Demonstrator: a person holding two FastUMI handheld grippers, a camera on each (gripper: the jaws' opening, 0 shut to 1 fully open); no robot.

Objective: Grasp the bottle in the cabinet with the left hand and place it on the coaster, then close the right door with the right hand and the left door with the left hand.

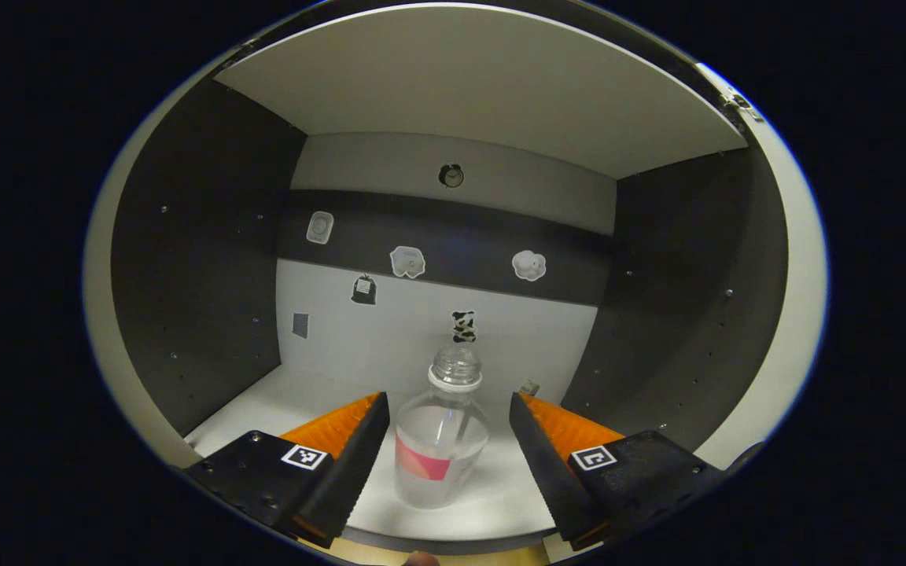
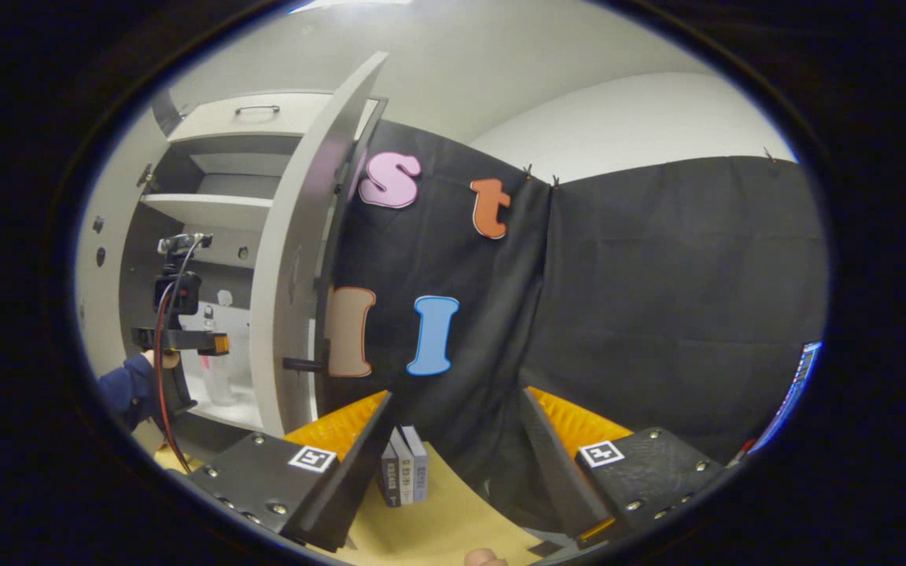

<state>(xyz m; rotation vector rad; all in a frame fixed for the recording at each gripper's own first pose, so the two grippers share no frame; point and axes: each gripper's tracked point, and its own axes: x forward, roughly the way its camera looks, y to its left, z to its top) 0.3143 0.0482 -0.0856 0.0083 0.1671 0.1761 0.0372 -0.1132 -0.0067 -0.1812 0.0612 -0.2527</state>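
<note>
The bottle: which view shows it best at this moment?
The left gripper view. The bottle stands upright on the cabinet floor, close and centred between the open left tool fingers, cap and label plain. The right gripper view shows the bottle small and far off inside the cabinet, beside the right door.

Staged booth — black cloth wall, cabinet.

Each of the left tongs wore a dark, screw-studded block behind its two wedge-shaped fingers, with a square black-and-white marker on top and ribbed outer flanks. The right tongs were built alike, screws dotting their blocks. Behind the far tongs, a red cable trailed down beside a dark blue sleeve.
</note>
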